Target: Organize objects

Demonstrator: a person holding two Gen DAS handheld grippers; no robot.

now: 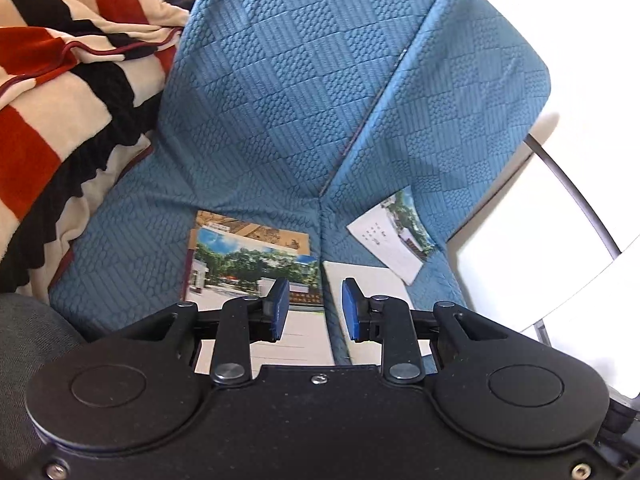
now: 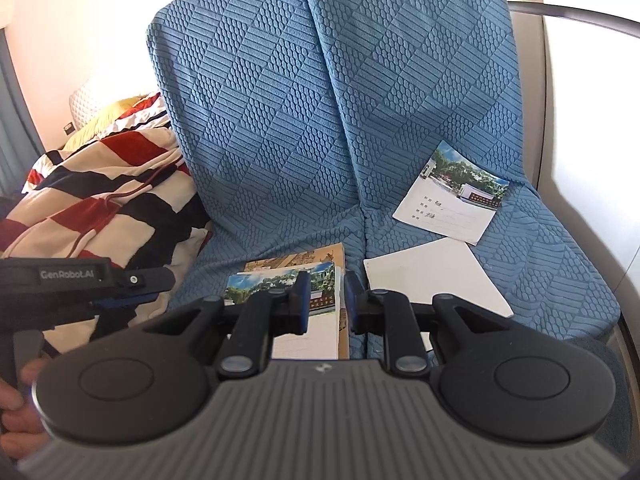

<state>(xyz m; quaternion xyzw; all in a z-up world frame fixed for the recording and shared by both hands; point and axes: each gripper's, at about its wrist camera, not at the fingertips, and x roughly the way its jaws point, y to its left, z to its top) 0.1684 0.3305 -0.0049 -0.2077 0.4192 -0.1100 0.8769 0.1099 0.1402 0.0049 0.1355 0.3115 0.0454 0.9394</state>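
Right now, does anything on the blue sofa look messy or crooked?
Yes. One booklet lies crooked on the right seat, apart from the neat stack on the left seat. A white sheet lies skewed just in front of the booklet. Nothing looks torn.

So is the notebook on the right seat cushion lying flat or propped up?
Propped: the notebook leans tilted against the backrest, its lower edge overlapping the white sheet.
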